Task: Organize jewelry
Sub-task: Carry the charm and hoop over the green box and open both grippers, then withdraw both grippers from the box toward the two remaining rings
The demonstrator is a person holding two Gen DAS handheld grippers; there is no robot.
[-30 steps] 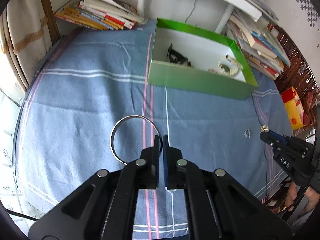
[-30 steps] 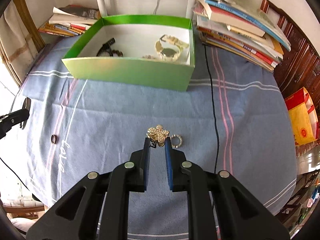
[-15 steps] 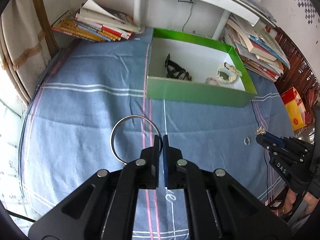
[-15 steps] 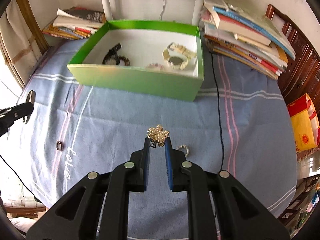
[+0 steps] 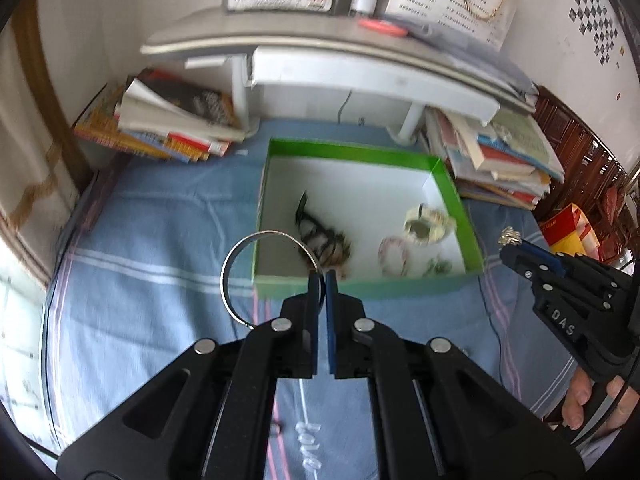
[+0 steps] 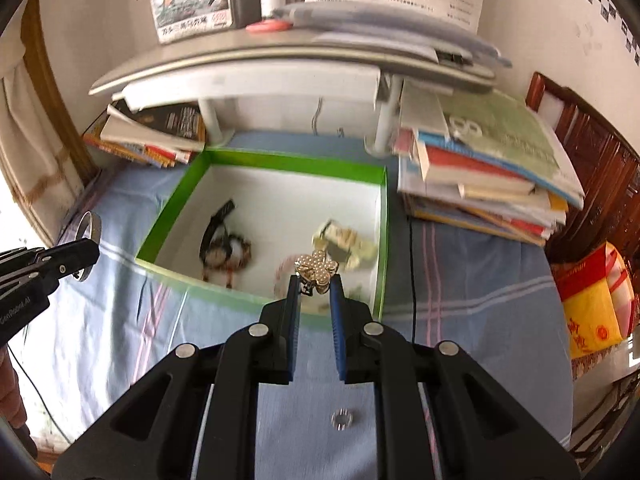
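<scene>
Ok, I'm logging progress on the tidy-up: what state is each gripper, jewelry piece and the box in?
left gripper: shut on the silver bangle
silver bangle: held, lifted off the cloth
right gripper: shut on the flower brooch
flower brooch: held in the air
green box: open, watches and bracelets inside
small ring: lying loose on the blue cloth

Green box (image 6: 362,240) open-topped, accessible from above; overhanging shelf (image 6: 280,60) and book stacks (image 6: 480,176) crowd its far side.

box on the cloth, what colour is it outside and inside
The box is bright green on its walls and rim, plain white inside. The right wrist view shows it best.
</scene>
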